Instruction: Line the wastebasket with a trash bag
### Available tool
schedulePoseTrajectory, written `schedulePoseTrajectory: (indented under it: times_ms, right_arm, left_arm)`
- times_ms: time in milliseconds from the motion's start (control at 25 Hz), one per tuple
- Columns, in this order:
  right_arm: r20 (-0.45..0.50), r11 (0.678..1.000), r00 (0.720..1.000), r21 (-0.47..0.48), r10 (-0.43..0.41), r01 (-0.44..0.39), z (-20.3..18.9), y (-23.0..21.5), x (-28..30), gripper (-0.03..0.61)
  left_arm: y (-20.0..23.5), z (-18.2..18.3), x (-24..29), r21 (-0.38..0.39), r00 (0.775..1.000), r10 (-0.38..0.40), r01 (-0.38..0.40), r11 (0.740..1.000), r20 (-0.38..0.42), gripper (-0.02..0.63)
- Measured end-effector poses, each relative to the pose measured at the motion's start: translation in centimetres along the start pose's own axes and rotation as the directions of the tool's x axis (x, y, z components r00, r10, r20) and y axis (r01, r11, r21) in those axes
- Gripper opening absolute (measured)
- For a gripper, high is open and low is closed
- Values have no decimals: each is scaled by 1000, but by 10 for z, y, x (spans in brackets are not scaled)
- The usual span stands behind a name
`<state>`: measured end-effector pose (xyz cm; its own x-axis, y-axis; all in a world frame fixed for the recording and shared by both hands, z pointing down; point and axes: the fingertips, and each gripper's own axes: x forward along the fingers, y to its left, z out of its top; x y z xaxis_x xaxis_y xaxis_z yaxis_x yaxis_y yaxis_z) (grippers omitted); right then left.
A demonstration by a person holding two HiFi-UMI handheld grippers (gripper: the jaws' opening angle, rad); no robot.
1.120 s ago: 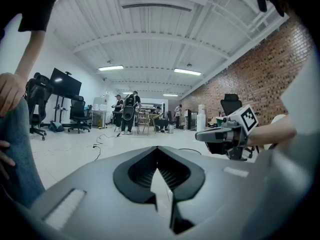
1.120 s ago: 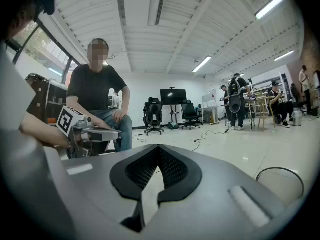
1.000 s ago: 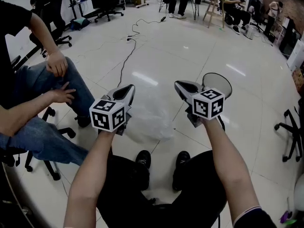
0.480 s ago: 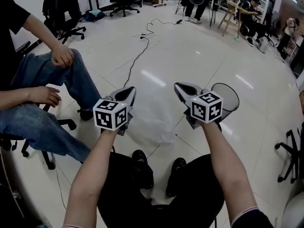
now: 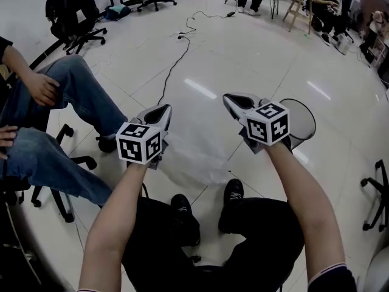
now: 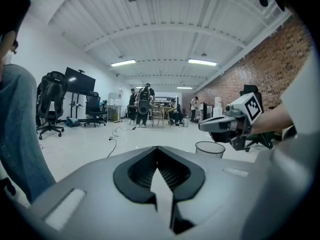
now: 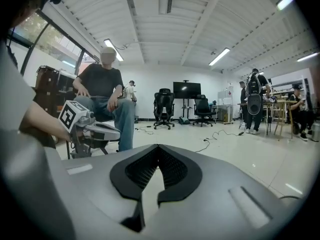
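Tiled floor: wastebasket (image 5: 302, 119) unlined; left claw (image 5: 163, 109), right claw (image 5: 231, 99) pinch trash bag (image 5: 194, 162).

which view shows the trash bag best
Head view: the clear trash bag hangs spread between the left hand-held gripper and the right hand-held gripper. Each gripper view shows only a pale sliver of it pinched in its own shut jaws.

Seated person (image 5: 73, 96) left, wastebasket (image 5: 306, 132) right, floor (image 5: 243, 59) open
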<state>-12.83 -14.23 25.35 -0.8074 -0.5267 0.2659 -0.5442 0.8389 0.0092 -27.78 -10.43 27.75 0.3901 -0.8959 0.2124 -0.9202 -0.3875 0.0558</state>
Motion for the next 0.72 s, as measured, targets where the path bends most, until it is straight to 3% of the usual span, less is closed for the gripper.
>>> schedulePoseTrajectory:
  times_ms: [360, 720]
  right_arm:
    - [-107, 999, 994, -16, 33, -35, -57, -30, 47, 2]
    - [-185, 998, 981, -20, 60, -64, -112, -59, 103, 12]
  left_arm:
    - [62, -42, 28, 25, 990, 76, -74, 997, -121, 12]
    - [132, -137, 60, -8, 958, 146, -153, 988, -247, 15]
